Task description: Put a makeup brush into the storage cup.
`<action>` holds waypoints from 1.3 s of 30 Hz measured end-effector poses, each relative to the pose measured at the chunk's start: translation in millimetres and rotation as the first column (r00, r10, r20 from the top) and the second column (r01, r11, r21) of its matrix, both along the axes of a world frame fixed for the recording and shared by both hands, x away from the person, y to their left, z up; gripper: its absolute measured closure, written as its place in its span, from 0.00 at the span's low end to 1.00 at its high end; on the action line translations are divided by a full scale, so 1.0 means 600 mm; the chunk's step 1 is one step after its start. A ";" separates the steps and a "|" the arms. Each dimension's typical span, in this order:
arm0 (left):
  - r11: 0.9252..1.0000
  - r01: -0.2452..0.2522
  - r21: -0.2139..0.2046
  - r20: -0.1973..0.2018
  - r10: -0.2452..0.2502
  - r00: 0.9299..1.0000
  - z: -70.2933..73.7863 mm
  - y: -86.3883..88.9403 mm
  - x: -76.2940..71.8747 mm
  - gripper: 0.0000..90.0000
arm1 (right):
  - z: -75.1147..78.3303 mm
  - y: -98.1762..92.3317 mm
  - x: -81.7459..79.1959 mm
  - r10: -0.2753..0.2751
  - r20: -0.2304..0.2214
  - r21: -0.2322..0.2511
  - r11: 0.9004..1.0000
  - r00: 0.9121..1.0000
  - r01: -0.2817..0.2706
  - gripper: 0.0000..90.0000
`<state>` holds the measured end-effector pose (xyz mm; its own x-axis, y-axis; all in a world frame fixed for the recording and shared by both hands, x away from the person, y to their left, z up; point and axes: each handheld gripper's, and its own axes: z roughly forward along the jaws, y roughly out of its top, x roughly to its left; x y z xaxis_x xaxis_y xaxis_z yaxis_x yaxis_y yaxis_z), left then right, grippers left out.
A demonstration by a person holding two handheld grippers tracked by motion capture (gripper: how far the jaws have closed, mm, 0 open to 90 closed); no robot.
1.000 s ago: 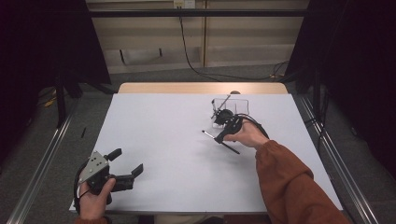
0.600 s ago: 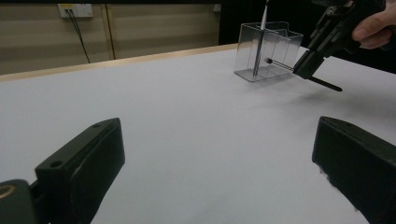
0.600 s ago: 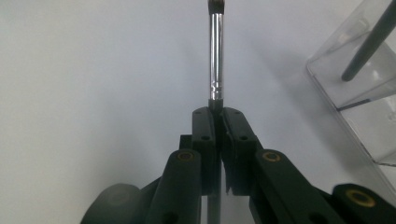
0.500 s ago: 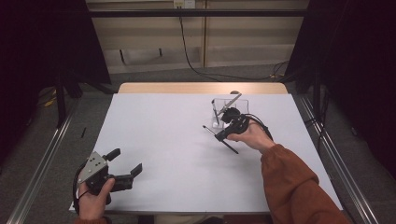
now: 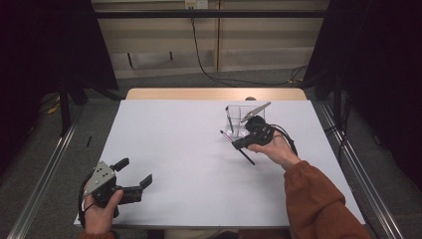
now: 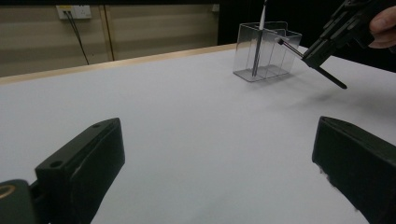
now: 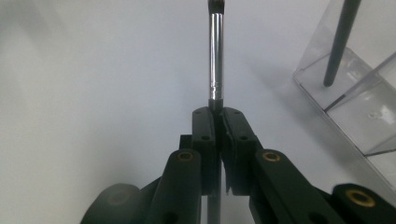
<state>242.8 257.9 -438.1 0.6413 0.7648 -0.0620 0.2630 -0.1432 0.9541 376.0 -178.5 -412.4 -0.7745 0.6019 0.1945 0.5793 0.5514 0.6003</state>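
Brush [image 5: 230,137], high view: the right gripper [image 5: 240,143] is pinching it just beside the clear holder [image 5: 244,119] on the table [image 5: 189,164]; one stick is standing inside. Left gripper view: the left gripper [image 6: 219,172] is resting spread, holding nothing. Right gripper view: jaws are pressing together on the brush's shaft.

Silver-and-black brush [image 7: 215,60], clear organizer [image 5: 242,118], white table [image 5: 174,149].
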 end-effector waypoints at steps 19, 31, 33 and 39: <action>1.000 0.001 -0.004 0.001 -0.001 1.000 0.000 0.001 -0.001 0.03 | 0.016 -0.031 -0.019 -0.094 0.154 0.201 0.978 0.984 0.062 0.94; 1.000 -0.001 -0.008 0.010 0.001 1.000 0.002 0.002 -0.003 0.03 | 0.029 -0.045 -0.032 -0.133 0.229 0.320 0.946 0.964 0.055 0.94; 1.000 -0.002 -0.010 0.010 0.002 1.000 0.002 0.003 -0.003 0.03 | 0.031 -0.049 -0.034 -0.149 0.244 0.335 0.940 0.958 0.061 0.94; 1.000 -0.001 -0.009 0.010 0.001 1.000 0.002 0.002 -0.003 0.03 | 0.034 -0.059 -0.037 -0.180 0.270 0.364 0.929 0.946 0.073 0.94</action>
